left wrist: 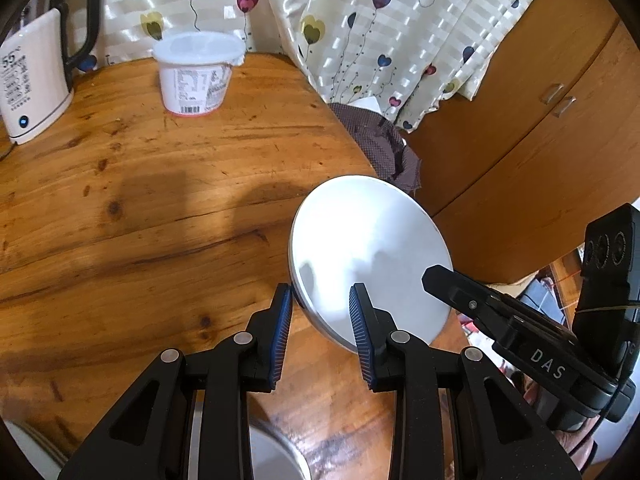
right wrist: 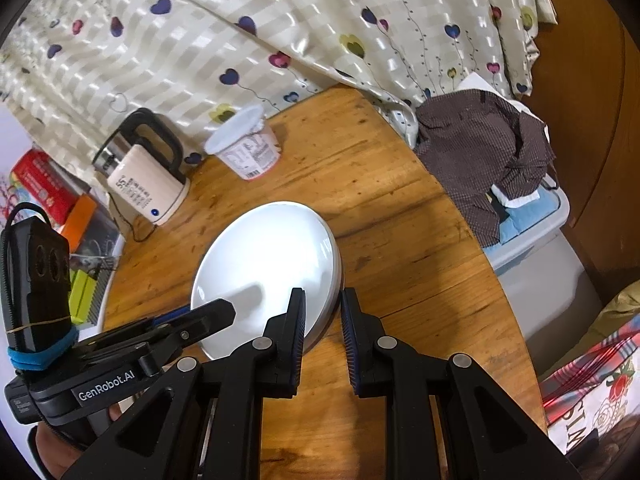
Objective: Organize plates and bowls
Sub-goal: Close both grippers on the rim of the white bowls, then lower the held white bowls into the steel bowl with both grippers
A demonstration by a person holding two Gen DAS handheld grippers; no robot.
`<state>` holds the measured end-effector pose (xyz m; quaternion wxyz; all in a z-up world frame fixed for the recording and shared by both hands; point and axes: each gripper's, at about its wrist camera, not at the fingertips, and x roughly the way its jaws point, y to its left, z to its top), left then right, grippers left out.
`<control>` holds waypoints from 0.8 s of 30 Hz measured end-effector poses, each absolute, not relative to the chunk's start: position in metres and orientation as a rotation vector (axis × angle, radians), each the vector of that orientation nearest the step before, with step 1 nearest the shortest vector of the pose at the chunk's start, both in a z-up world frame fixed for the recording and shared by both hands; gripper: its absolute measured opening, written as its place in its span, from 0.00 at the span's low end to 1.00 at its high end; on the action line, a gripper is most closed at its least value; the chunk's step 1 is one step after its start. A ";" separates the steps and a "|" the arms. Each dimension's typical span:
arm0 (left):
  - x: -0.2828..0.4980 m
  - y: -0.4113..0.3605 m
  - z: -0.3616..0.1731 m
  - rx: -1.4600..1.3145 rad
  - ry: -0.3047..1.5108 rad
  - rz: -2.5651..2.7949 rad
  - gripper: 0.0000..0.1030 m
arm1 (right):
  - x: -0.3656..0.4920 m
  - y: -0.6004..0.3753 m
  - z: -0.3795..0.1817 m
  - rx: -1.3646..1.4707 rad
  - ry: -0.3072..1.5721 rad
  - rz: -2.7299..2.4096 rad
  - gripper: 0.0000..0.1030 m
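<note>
A white plate is held above the round wooden table, tilted, between both grippers. My left gripper has its blue-padded jaws on either side of the plate's left rim with a visible gap, so it looks open. In the right wrist view the plate sits with its right rim between the jaws of my right gripper, which stand close around it. The right gripper's finger also shows in the left wrist view, at the plate's right rim. A shiny curved rim shows below the left gripper.
A white lidded tub and an electric kettle stand at the table's far side. A heart-print curtain hangs behind. A plastic bin with brown cloth stands right of the table, by a wooden cabinet.
</note>
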<state>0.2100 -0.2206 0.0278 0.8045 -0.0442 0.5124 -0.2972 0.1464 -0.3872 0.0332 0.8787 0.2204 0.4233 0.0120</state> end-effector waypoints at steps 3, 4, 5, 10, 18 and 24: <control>0.202 -0.210 0.037 -0.103 1.081 -0.628 0.30 | 0.142 -0.378 0.041 0.447 0.874 0.039 0.17; 0.200 -0.207 0.039 -0.104 1.077 -0.625 0.30 | 0.140 -0.374 0.044 0.441 0.872 0.045 0.17; 0.197 -0.204 0.041 -0.106 1.071 -0.619 0.30 | 0.139 -0.371 0.046 0.438 0.871 0.050 0.17; 0.182 -0.183 0.053 -0.119 1.045 -0.598 0.30 | 0.131 -0.353 0.056 0.421 0.866 0.086 0.17; 0.158 -0.150 0.061 -0.143 1.020 -0.552 0.30 | 0.116 -0.320 0.063 0.383 0.871 0.144 0.17; 0.145 -0.133 0.060 -0.159 1.025 -0.527 0.30 | 0.109 -0.303 0.065 0.365 0.878 0.172 0.17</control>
